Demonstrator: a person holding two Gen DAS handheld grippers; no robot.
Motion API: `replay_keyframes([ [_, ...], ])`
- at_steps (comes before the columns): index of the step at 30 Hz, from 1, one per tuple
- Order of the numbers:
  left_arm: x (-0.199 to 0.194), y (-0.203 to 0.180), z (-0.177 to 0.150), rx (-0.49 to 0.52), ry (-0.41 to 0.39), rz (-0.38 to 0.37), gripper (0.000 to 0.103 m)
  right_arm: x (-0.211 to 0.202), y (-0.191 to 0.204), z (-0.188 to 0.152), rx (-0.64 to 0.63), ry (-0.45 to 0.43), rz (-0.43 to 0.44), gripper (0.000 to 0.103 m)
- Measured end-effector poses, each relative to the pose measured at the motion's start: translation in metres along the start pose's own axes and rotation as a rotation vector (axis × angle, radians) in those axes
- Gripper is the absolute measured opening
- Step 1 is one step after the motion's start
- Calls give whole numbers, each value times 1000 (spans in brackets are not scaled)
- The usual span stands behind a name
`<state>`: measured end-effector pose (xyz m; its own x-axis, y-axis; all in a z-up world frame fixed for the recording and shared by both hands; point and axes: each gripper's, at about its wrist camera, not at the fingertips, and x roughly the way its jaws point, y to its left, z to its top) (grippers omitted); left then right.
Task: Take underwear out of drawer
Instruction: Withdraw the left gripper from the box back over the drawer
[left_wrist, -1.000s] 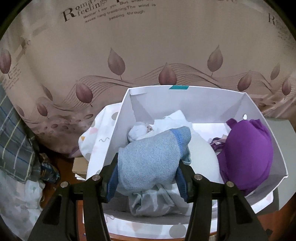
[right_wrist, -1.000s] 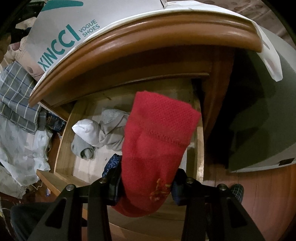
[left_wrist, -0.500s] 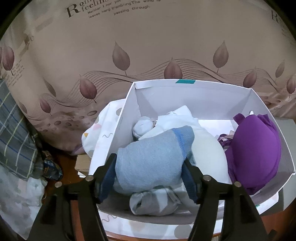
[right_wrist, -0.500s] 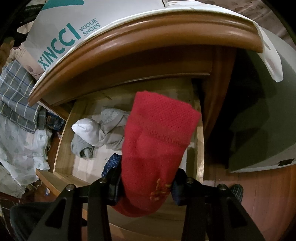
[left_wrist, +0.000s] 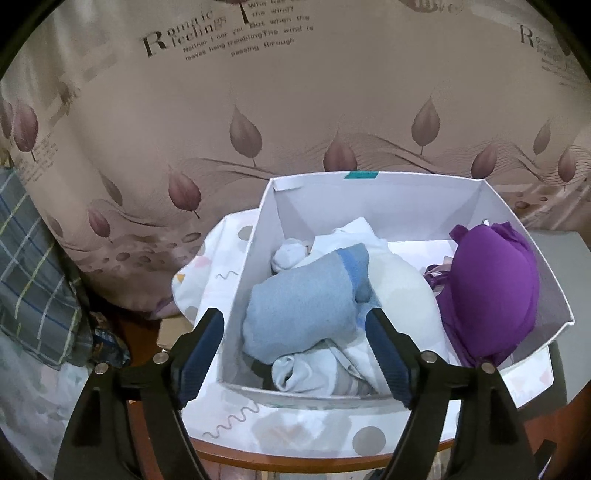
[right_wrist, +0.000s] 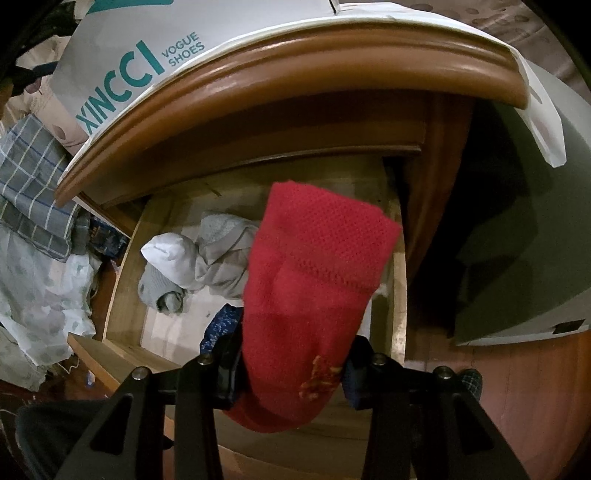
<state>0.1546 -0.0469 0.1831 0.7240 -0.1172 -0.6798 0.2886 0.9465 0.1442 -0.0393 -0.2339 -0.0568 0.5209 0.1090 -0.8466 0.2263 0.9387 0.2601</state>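
Note:
A light-blue rolled garment (left_wrist: 303, 302) lies in the white box (left_wrist: 258, 236) on top of white and pale pieces. My left gripper (left_wrist: 295, 354) hangs just above and in front of it; its jaws are opening, and the pads stand clear on either side, no longer touching it. A purple bra (left_wrist: 491, 284) fills the box's right end. In the right wrist view my right gripper (right_wrist: 291, 373) is shut on a red knitted garment (right_wrist: 314, 284), held above the open wooden drawer (right_wrist: 125, 280). Grey and white rolled pieces (right_wrist: 199, 262) and a dark blue patterned piece (right_wrist: 221, 325) lie inside the drawer.
The box sits on a spotted white cloth (left_wrist: 214, 266) on the wooden cabinet top (right_wrist: 295, 70). A leaf-print curtain (left_wrist: 258, 110) hangs behind. Plaid fabric (left_wrist: 29, 266) lies at the left. A grey-green box (right_wrist: 524, 266) stands to the right of the drawer.
My left gripper's jaws have spread and let go of the light-blue garment, which now rests in the box; the gripper has drawn back slightly. The right gripper and the red garment have not moved.

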Motion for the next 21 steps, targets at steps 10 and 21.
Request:
replay_keyframes([
  [10,-40,16,-20,-57,-69,-18,83,1,2,0,-13,-8,-19,41],
  [21,-46,49,-96,-147,-64,75,84,-5,5,0,-38,-53,-39,41],
])
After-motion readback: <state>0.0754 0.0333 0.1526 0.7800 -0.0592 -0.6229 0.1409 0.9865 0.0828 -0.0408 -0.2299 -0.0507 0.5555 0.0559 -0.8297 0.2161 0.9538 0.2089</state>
